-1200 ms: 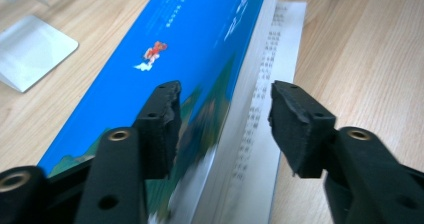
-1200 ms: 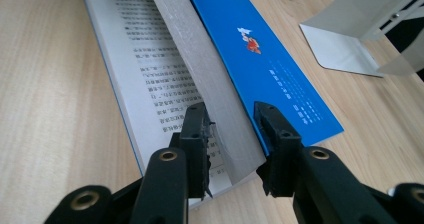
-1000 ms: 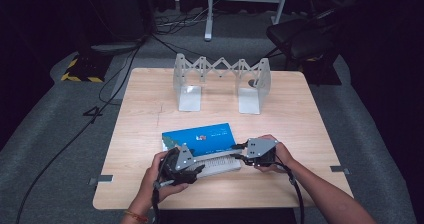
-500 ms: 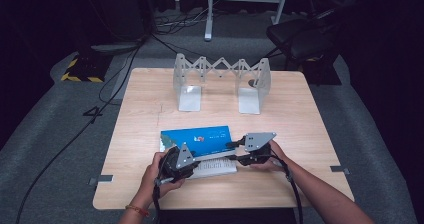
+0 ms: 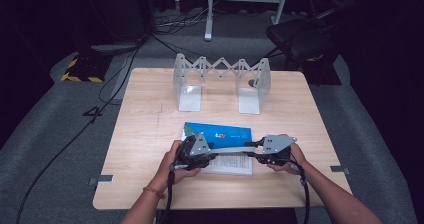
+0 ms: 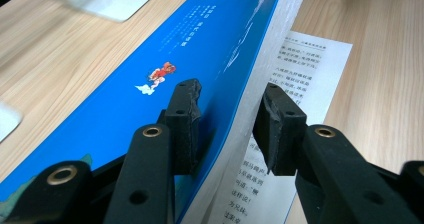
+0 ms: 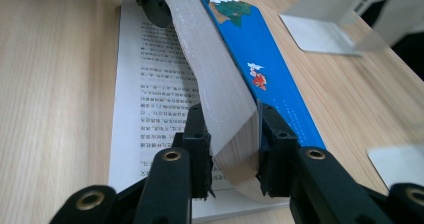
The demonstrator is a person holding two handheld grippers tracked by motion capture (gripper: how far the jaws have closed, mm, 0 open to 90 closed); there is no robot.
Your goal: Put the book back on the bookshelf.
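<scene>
— Jaws on both sides are clamped on that thick block of pages. The left gripper [image 5: 196, 153] has been closing over the last moment, and in its own view one pad sits on the glossy blue cover and the other against the grey page edges.

— And the right gripper [image 5: 267, 151]?

— Shut tight on the same wad of pages at the other end. In the right gripper view the pads [image 7: 197, 149] pinch the fore-edge from both sides.

— So where is the blue paperback book [image 5: 220, 134] now?

— On the pale wooden surface [image 5: 150, 134], near the front edge, in front of the person. A second ago the whole lot lay lower and flatter between the two hands. Now the hands have spread apart along the book's length, and the cover with its page block stands tilted up, almost on edge. One white printed page [image 5: 231, 163] stays flat on the surface beneath, text facing up.

— They're closing it, then?

— Or opening it wider; I can't tell which way the block is swinging. My guess is that they're turning a big section over, gripped at both ends so it doesn't sag.

— That folding silver metal bookend rack [image 5: 220, 79] at the back?

— Well apart from the book, standing where it was, untouched.

— Any risk?

— The pages bow a little between the grips. If one side slips, I'd expect the block to flop back.
</scene>
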